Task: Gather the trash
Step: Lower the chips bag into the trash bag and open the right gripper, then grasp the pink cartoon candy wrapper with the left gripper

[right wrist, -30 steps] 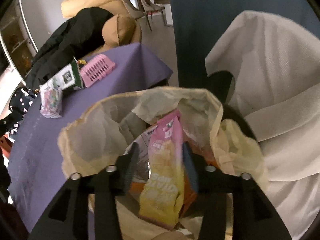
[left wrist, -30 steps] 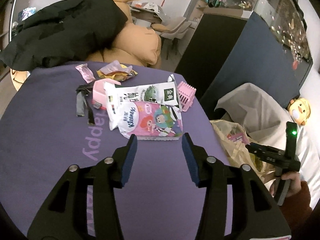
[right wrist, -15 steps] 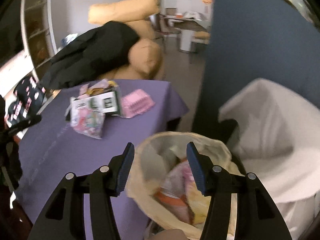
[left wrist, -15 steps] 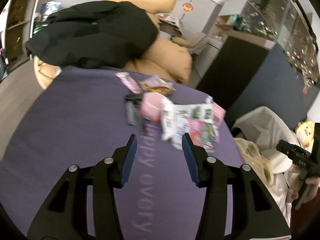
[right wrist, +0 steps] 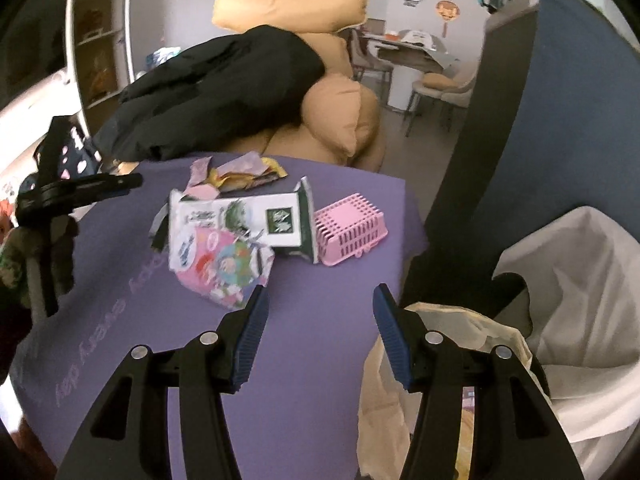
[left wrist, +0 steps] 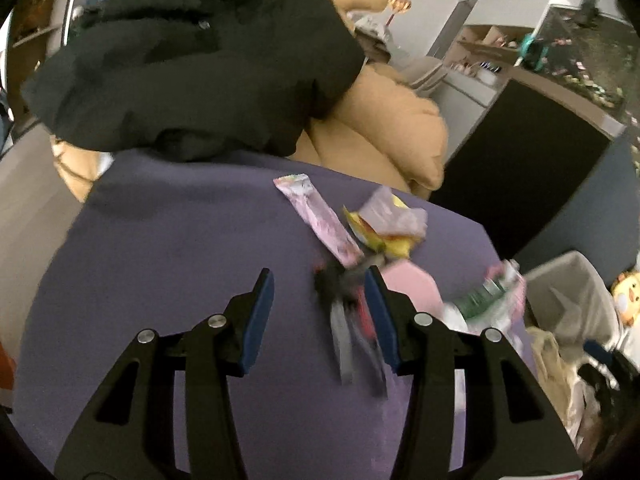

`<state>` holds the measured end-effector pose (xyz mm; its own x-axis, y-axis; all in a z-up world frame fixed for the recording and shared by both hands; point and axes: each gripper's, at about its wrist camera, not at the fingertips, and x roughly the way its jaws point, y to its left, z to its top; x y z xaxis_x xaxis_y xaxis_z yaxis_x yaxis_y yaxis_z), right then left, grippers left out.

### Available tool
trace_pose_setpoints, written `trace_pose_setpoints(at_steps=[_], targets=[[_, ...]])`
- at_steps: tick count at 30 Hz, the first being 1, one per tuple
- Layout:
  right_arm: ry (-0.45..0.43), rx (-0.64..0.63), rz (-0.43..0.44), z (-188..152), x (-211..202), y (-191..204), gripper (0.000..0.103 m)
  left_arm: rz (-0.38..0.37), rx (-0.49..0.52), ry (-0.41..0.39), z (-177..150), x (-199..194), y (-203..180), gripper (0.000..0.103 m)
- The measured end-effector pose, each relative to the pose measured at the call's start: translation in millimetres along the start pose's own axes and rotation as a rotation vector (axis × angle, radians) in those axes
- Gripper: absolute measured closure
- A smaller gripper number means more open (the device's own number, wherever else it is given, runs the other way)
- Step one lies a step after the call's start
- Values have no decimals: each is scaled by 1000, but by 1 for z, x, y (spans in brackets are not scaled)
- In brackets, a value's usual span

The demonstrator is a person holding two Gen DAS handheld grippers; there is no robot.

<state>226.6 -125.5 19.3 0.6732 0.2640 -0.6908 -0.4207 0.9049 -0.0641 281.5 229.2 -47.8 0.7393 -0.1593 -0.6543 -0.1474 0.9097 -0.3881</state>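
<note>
Trash lies in a pile on the purple table (right wrist: 328,352): a pink Kleenex pack (right wrist: 220,268), a white and green pack (right wrist: 248,220), a long pink wrapper (left wrist: 316,216) and a crumpled yellow and pink wrapper (left wrist: 384,224). My left gripper (left wrist: 320,312) is open and empty over the table, with a blurred black strap (left wrist: 340,312) lying beyond its fingers. The right gripper (right wrist: 320,308) is also open and empty above the table's near corner, just right of the Kleenex pack. A beige trash bag (right wrist: 404,380) gapes below its right finger.
A pink plastic basket (right wrist: 350,228) sits at the table's right edge. A black jacket (left wrist: 192,64) lies over orange cushions (right wrist: 336,120) behind the table. A white-lined bin (right wrist: 580,280) stands right of the bag, against a dark blue wall (right wrist: 560,128).
The left gripper swung away from the Kleenex pack toward the far wrappers. The right gripper rose from the bag's mouth to the table; the pink and yellow packet is no longer between its fingers.
</note>
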Motion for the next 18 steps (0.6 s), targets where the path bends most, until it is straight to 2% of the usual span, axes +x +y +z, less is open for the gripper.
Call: trace_pose_setpoints(at_steps=[3, 7, 11, 13, 14, 18], targets=[[0, 37, -17, 1, 10, -9, 52, 24, 6, 45, 19, 37, -5, 58], [19, 39, -30, 1, 23, -18, 52, 112, 6, 77, 36, 73, -7, 58], [29, 45, -20, 5, 35, -24, 52, 134, -18, 100, 47, 97, -3, 61], [36, 49, -11, 7, 41, -25, 52, 127, -4, 124, 49, 100, -3, 90], [37, 50, -3, 7, 42, -24, 52, 116, -3, 127, 49, 99, -4, 94], [31, 46, 47, 10, 51, -15, 52, 56, 39, 98, 39, 67, -9, 97]])
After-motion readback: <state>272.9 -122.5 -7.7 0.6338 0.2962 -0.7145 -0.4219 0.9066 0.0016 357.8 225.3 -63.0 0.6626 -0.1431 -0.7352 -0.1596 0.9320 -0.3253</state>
